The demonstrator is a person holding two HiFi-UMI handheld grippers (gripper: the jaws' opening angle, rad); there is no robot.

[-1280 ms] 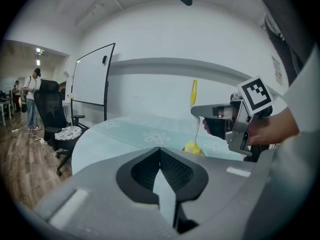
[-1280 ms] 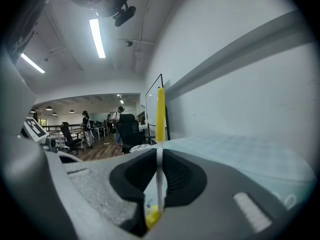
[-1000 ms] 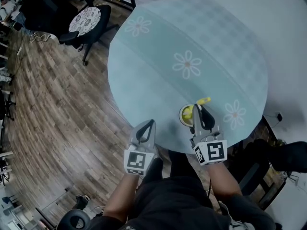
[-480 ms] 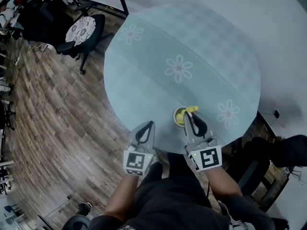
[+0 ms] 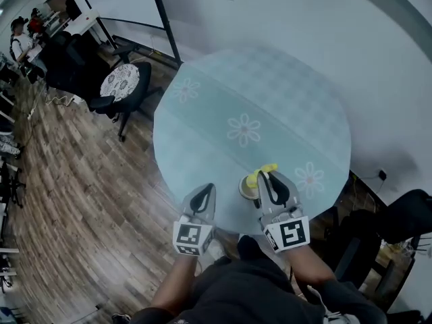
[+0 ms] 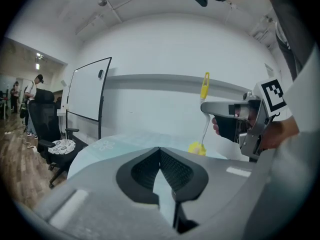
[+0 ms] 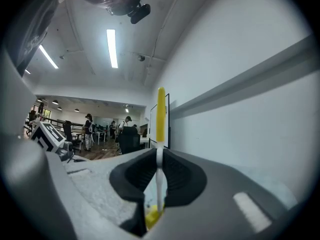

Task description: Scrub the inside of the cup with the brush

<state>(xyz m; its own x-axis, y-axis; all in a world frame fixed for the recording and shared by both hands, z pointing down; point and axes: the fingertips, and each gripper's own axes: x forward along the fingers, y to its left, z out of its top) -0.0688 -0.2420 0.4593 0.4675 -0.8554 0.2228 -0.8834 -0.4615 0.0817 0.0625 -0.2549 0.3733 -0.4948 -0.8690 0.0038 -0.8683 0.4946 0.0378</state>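
Your right gripper (image 5: 270, 178) is clamped on the brush (image 5: 262, 173), jaws pressed onto its thin white shaft. In the right gripper view the brush (image 7: 160, 115) stands straight up between the pads: long axis close to vertical, yellow grip pointing up, yellow scrubbing head pointing down, below the jaws. From the left gripper view the brush (image 6: 205, 90) shows the same line, grip on top, head at the bottom, leaning only a little. The head drops to the mouth of the cup (image 5: 244, 189), and the cup sits on the round table (image 5: 283, 93) close to its near edge, right of the middle, just ahead of you. Whether the head touches the cup's inside wall, you can't tell from here. Your left gripper (image 5: 205, 190) hangs over the near edge of the table, left of the cup and apart from it, its jaws closed tip to tip with nothing in them. Off the table's far left edge stands an office chair (image 5: 121, 81) on the wooden floor (image 5: 74, 181).
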